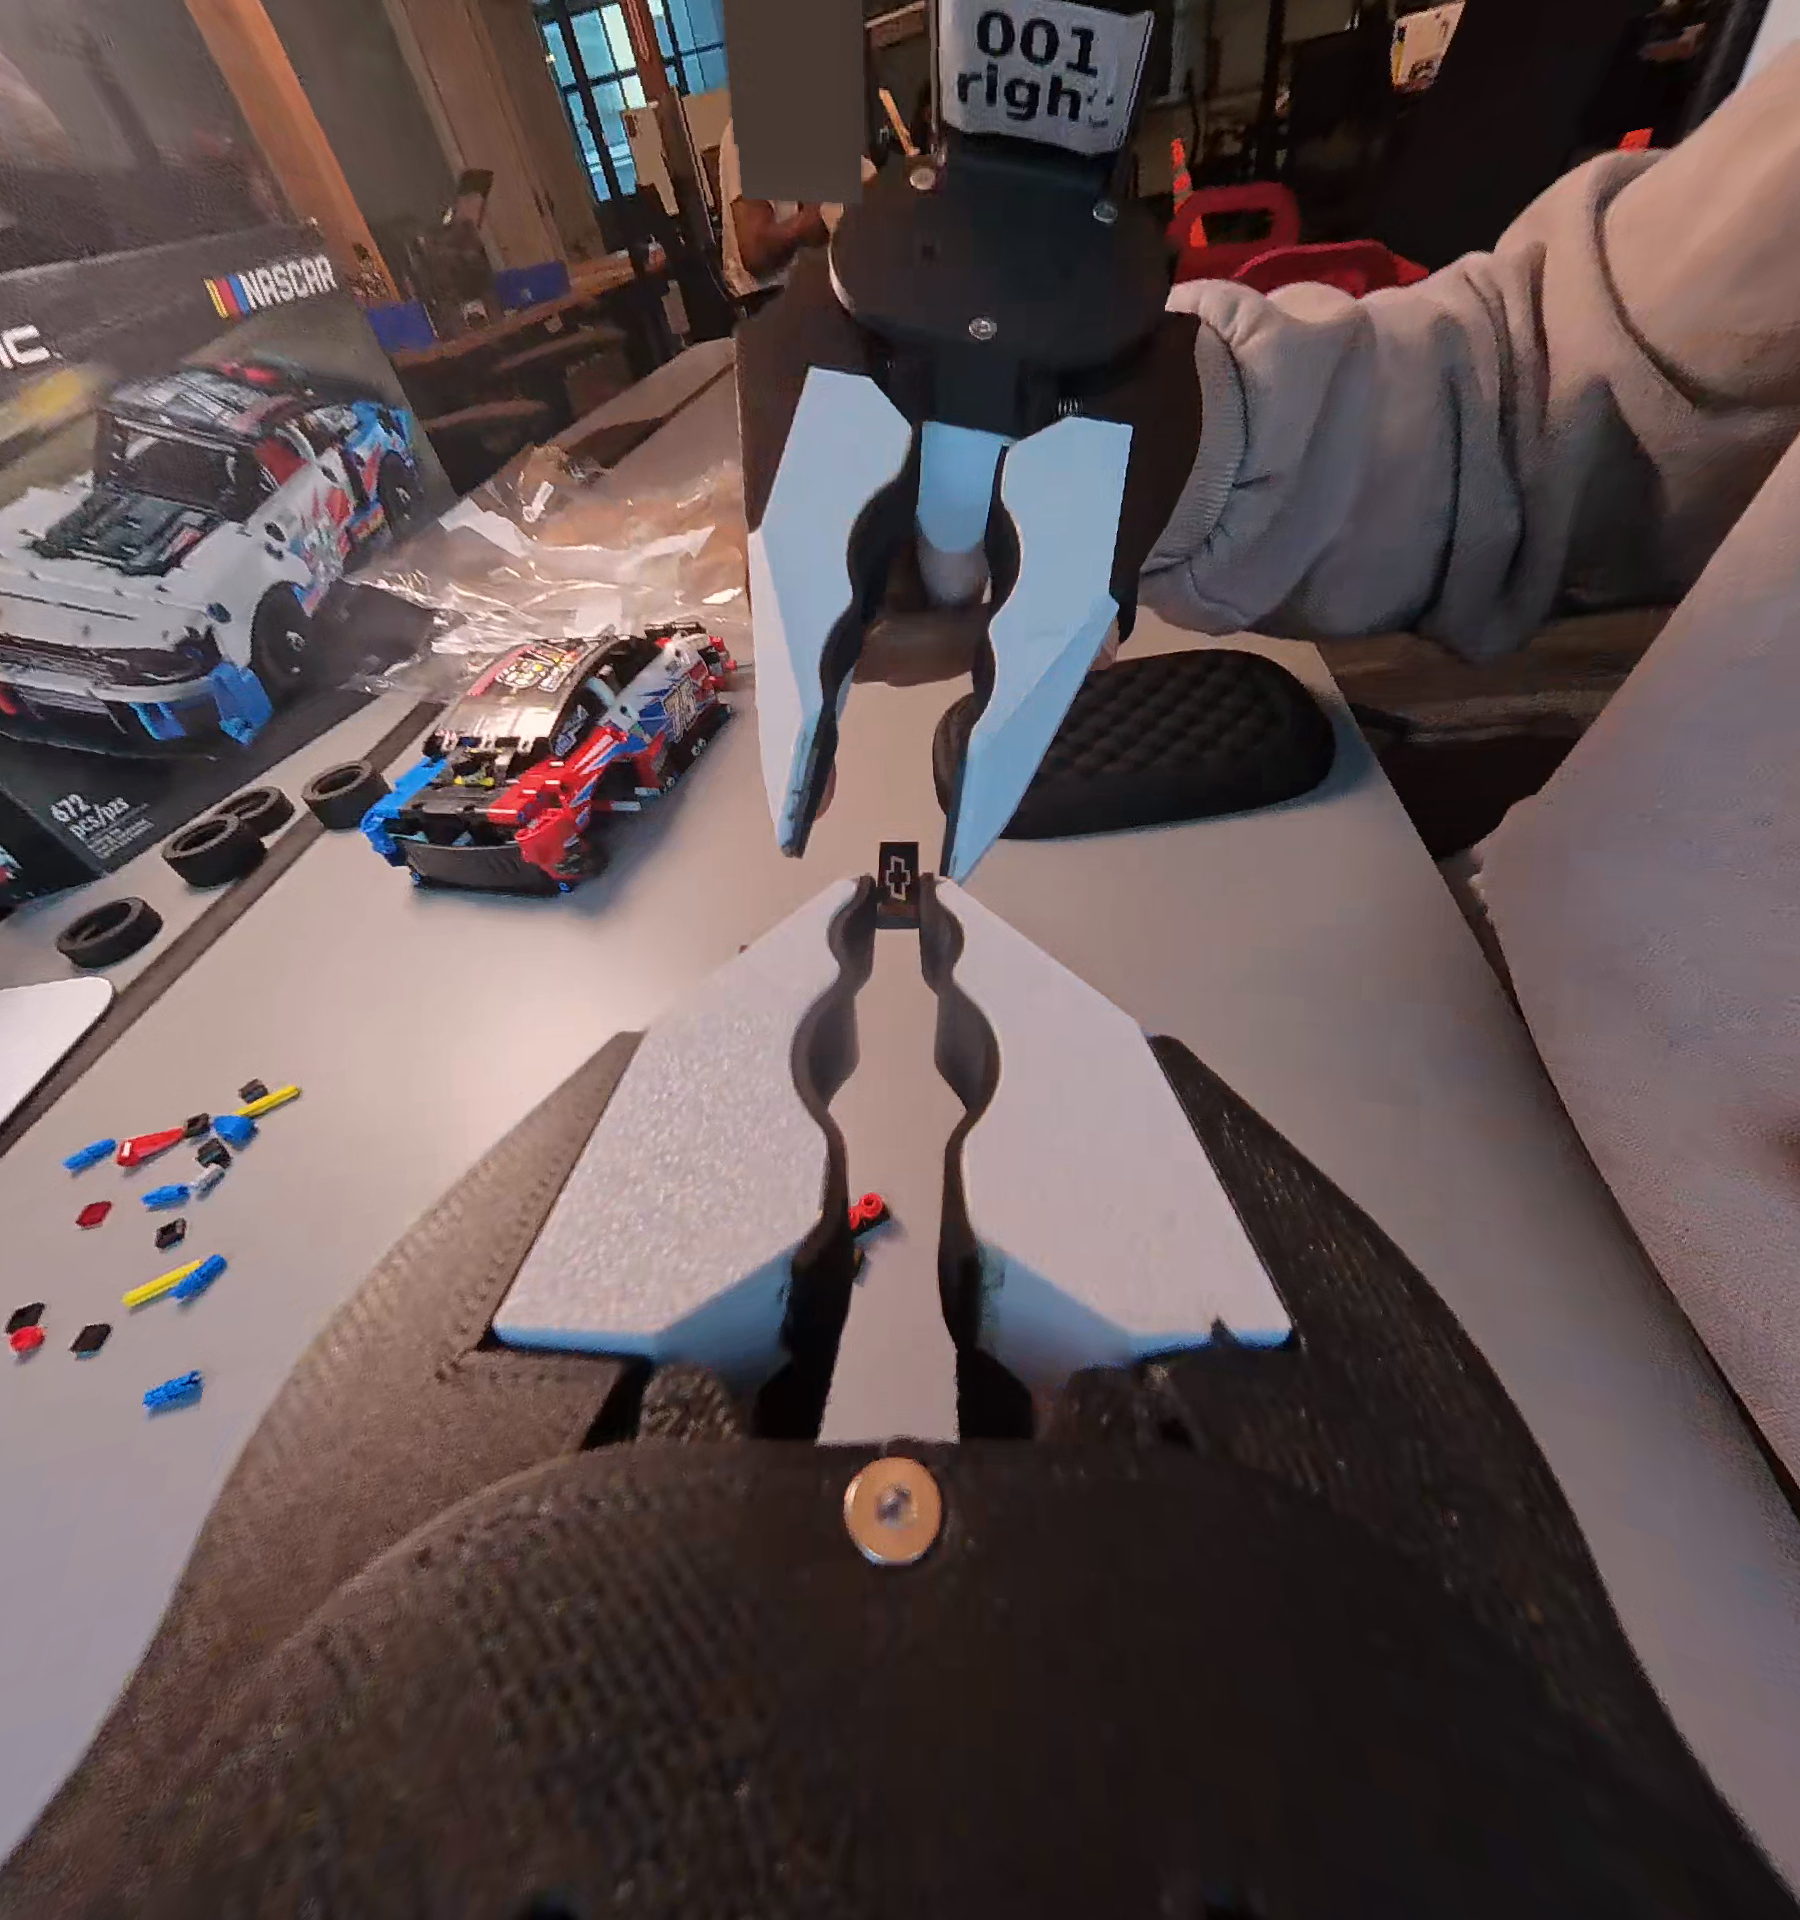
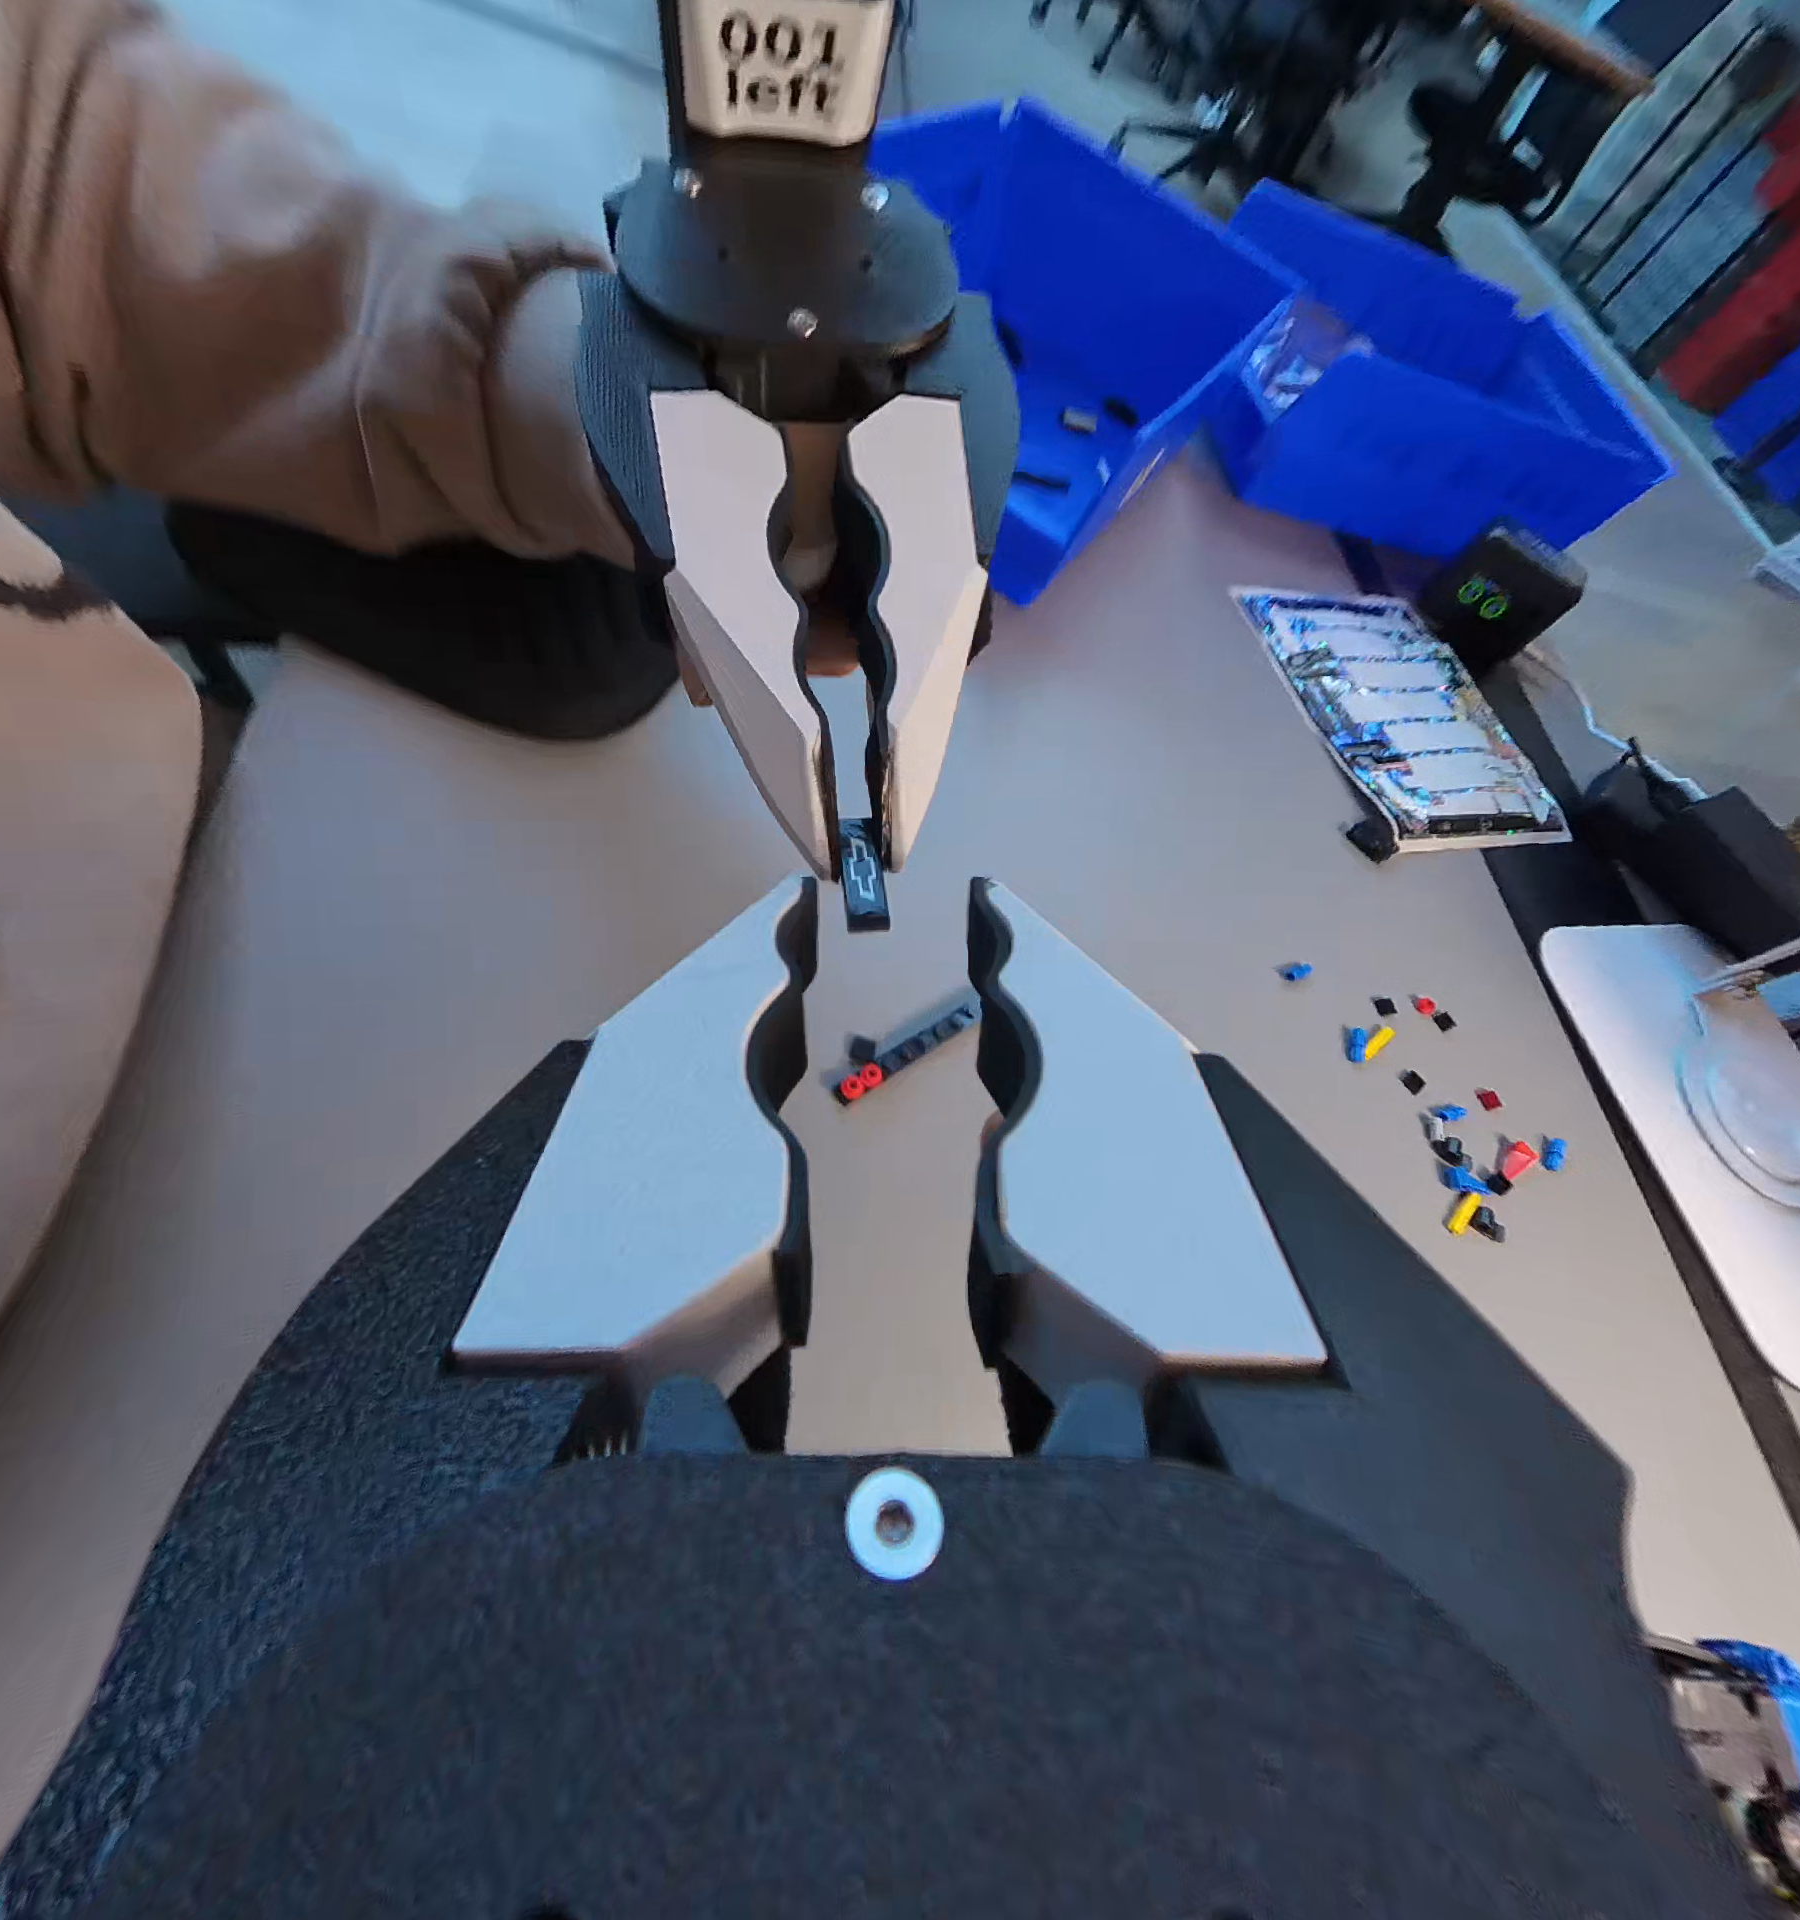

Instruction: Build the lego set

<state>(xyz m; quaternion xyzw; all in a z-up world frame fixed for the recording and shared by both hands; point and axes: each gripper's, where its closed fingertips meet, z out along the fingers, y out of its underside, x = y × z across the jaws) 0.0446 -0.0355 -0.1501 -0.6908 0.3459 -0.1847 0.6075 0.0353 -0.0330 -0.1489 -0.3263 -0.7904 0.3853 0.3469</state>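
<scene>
A small black tile [image 1: 898, 881] bearing a pale outlined emblem is pinched between the fingertips of the left gripper [image 1: 896, 883], held in the air above the grey table [image 1: 563, 987]. The right gripper [image 2: 894, 883] faces it tip to tip, jaws parted and empty, its fingertips just to either side of the tile's free end; whether they touch it cannot be told from either view.

Below the pair, on the tabletop, lies a short black strip [image 2: 911, 1049] of bricks with two red studs at one end, seen between the right gripper's spread fingers.

A partly built race car [image 1: 563, 758] in red, blue, white and black stands on the table farther off, with four loose black tyres [image 1: 215, 847] lined up beside it and crumpled clear bags [image 1: 584, 540] behind. The set's box [image 1: 158, 540], printed with a picture of the car, stands upright at the table's far edge.

A scatter of small blue, red, yellow and black pieces [image 1: 163, 1205] lies near a white tray [image 1: 2, 1049]. Two blue bins [image 2: 1291, 343], a foil-wrapped sheet [image 2: 1395, 717] and a black charger [image 2: 1706, 862] occupy the other end. Both grippers are held by arms in grey sleeves [image 1: 1447, 436].
</scene>
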